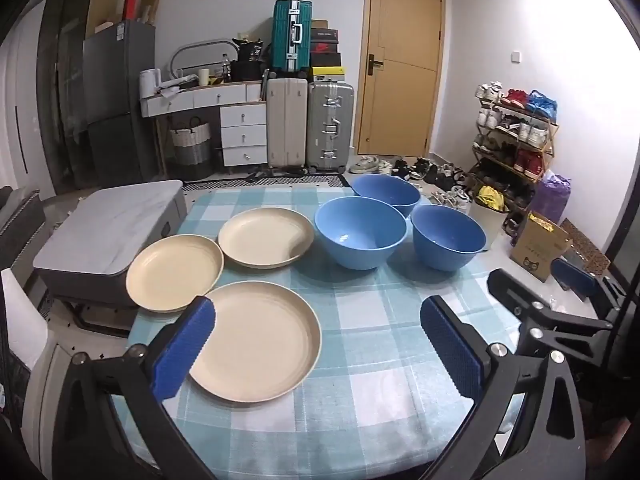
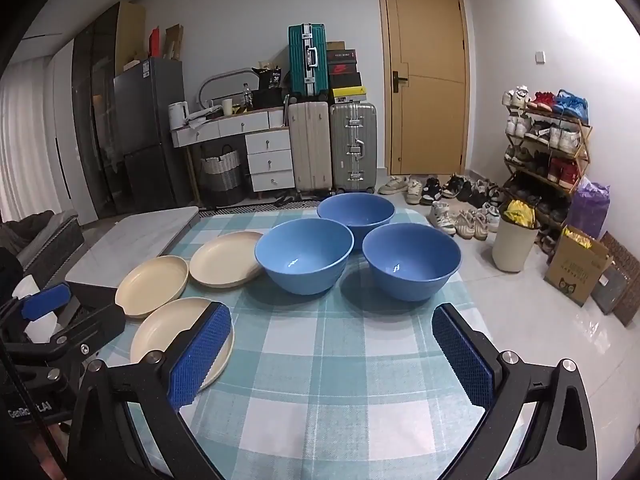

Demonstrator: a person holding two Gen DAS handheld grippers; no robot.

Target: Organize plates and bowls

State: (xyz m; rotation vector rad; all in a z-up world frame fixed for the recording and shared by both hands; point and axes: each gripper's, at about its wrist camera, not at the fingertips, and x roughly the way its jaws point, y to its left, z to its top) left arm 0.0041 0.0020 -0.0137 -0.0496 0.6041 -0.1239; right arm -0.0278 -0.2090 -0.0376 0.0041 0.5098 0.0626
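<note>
On the checked table (image 1: 360, 360), 3 cream plates cluster toward the left edge: one at the edge (image 1: 174, 272), one behind it (image 1: 266, 236), the nearest (image 1: 260, 340) by the front. 3 blue bowls (image 1: 360, 232) group at the far right. The left gripper (image 1: 318, 350) hangs above the near plate, jaws wide apart, empty; the right gripper (image 2: 332, 354) likewise, before the bowls. Judging from this, stacking should start with the near plate: pinch its rim, lift level, set it squarely onto a neighbour.

White walls; tan door (image 2: 426, 80) at back; suitcases (image 2: 332, 144) stacked beside white drawers (image 2: 268, 160); shoe rack (image 2: 548, 144) right; glossy tiled floor (image 2: 536, 320); dark fridge (image 2: 148, 132) left.
</note>
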